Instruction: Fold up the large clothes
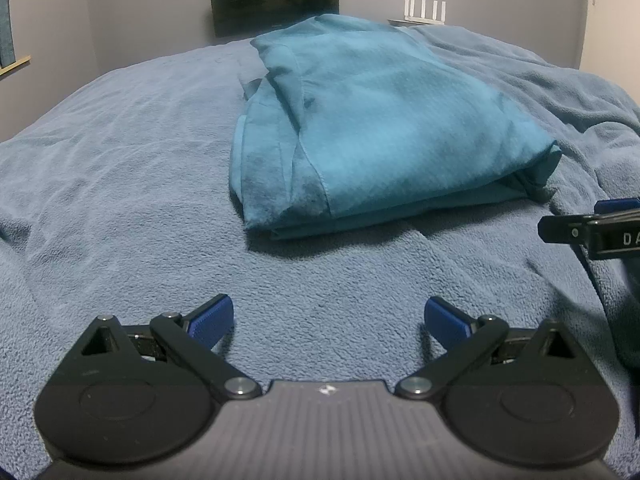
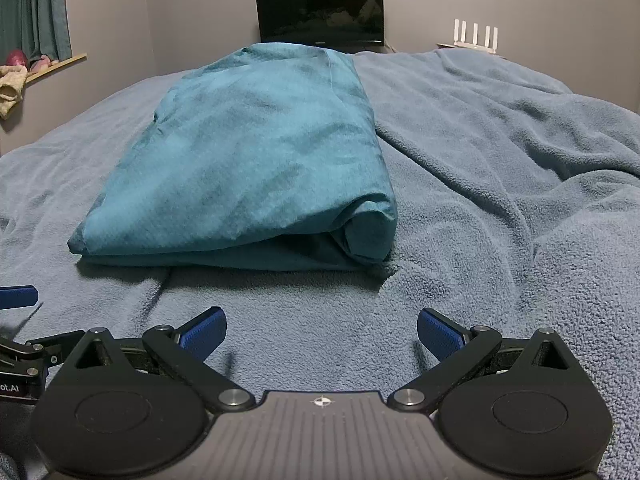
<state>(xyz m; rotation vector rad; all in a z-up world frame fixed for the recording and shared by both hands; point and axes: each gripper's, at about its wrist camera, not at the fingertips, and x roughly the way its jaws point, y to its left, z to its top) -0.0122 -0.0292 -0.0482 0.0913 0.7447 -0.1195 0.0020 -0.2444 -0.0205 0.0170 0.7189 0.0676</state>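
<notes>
A teal garment (image 1: 372,128) lies folded into a thick rectangle on the blue-grey blanket (image 1: 120,160); it also shows in the right wrist view (image 2: 248,152). My left gripper (image 1: 329,318) is open and empty, low over the blanket, a short way in front of the garment's near edge. My right gripper (image 2: 322,330) is open and empty, also just short of the near folded edge. The right gripper shows at the right edge of the left wrist view (image 1: 592,228); the left gripper shows at the left edge of the right wrist view (image 2: 20,320).
The blanket (image 2: 500,160) is rumpled into ridges to the right of the garment. A dark monitor (image 2: 320,12) and a white router (image 2: 476,36) stand against the back wall. A window ledge (image 2: 48,64) with small items and a curtain is at the left.
</notes>
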